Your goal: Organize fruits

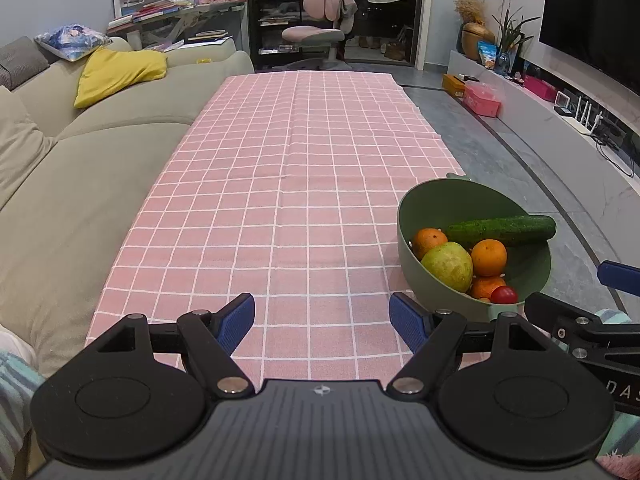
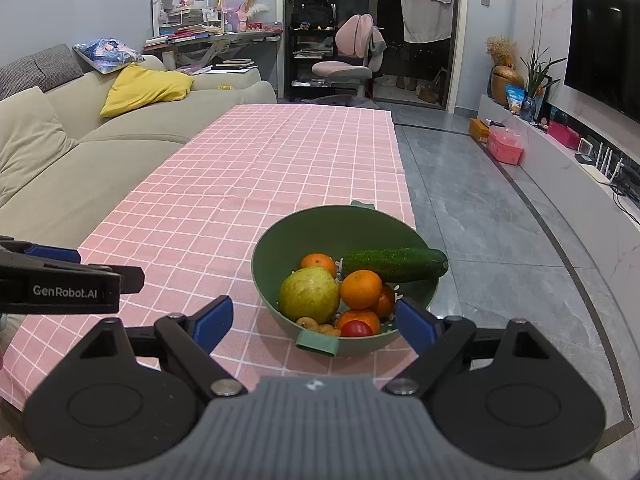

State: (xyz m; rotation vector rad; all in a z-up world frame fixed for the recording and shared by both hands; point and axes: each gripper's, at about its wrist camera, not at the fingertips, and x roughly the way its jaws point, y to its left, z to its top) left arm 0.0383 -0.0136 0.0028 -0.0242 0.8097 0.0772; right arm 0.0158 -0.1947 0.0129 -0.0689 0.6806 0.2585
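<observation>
A green colander bowl [image 2: 280, 232] stands near the right edge of the pink checked tablecloth [image 2: 248, 168]. Inside lie a cucumber [image 2: 394, 265], a yellow-green pear [image 2: 309, 295], several oranges [image 2: 361, 289], a small red tomato [image 2: 356, 329] and some small brown fruits [image 2: 308, 323]. My right gripper [image 2: 316, 322] hangs open just in front of the bowl's near rim, nothing between its blue pads. My left gripper [image 1: 322, 322] is open over bare cloth, left of the bowl [image 1: 436, 200], with the cucumber [image 1: 500, 229] and pear [image 1: 447, 266] to its right.
A beige sofa [image 1: 100, 152] with a yellow cushion [image 1: 120, 72] runs along the table's left side. Grey tiled floor [image 2: 480, 220] lies to the right, with a TV unit [image 2: 560, 148] beyond. A pink chair [image 2: 352, 52] stands past the far end.
</observation>
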